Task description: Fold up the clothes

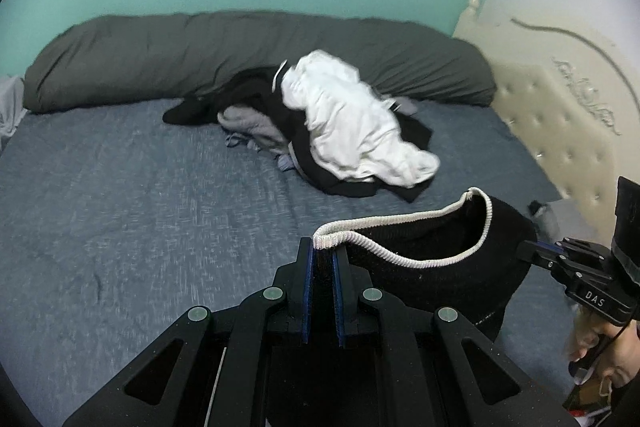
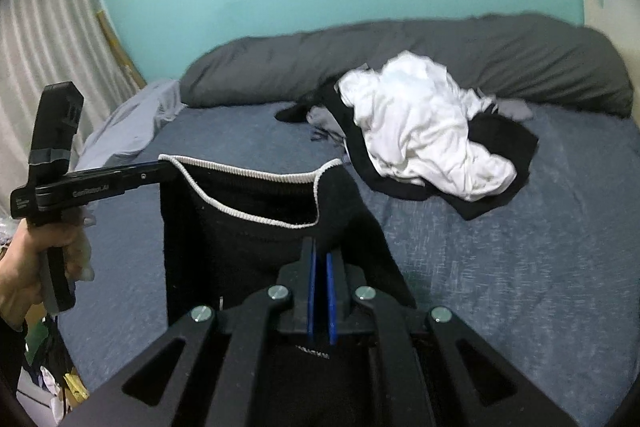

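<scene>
A black garment [image 1: 432, 243] with a white ribbed trim hangs stretched between both grippers above the bed. My left gripper [image 1: 324, 247] is shut on one end of the trim, and from the right wrist view the left gripper [image 2: 172, 167] shows at the garment's [image 2: 248, 239] left corner. My right gripper [image 2: 320, 247] is shut on the black cloth near the trim's other end. In the left wrist view the right gripper [image 1: 524, 251] pinches the garment's right edge. A pile of clothes with a white garment [image 1: 352, 123] [image 2: 424, 123] on top lies farther back.
The bed has a blue-grey cover [image 1: 120, 207] [image 2: 520, 267]. A long dark grey pillow [image 1: 200, 51] [image 2: 400, 55] lies along the teal wall. A cream tufted headboard [image 1: 560, 115] stands at right. A pale grey cloth [image 2: 132, 123] and a curtain [image 2: 40, 47] are at left.
</scene>
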The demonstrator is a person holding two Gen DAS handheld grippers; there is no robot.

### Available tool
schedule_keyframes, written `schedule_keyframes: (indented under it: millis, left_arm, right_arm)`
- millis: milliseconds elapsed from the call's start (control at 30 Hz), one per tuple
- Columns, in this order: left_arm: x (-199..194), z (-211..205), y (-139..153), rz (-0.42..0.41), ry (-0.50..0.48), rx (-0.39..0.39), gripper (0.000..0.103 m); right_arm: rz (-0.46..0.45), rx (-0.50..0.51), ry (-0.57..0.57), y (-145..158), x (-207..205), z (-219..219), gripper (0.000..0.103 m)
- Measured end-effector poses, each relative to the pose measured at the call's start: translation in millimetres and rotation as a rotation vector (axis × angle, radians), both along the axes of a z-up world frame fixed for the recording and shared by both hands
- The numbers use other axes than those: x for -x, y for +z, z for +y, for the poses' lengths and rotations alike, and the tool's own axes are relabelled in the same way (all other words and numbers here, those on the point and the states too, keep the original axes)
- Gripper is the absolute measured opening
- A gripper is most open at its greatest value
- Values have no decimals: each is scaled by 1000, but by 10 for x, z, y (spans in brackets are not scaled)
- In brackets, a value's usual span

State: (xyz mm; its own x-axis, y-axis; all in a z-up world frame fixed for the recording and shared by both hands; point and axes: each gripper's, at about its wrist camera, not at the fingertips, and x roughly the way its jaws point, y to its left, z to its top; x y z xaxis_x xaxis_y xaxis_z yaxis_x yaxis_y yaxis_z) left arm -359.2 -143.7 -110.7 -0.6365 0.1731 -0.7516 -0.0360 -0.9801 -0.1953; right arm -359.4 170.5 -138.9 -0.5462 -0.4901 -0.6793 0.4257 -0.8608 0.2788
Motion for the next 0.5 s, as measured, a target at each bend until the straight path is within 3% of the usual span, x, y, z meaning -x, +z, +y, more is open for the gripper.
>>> schedule_keyframes:
  millis: [367, 500]
  left_arm:
    - [773, -183, -1422, -170, 55, -32, 10]
    - [812, -208, -1727, -216, 50, -68, 15]
  right_arm:
    - [-182, -22, -28, -1311, 813, -144, 7]
    - [-259, 30, -37, -1522, 903, -4, 11]
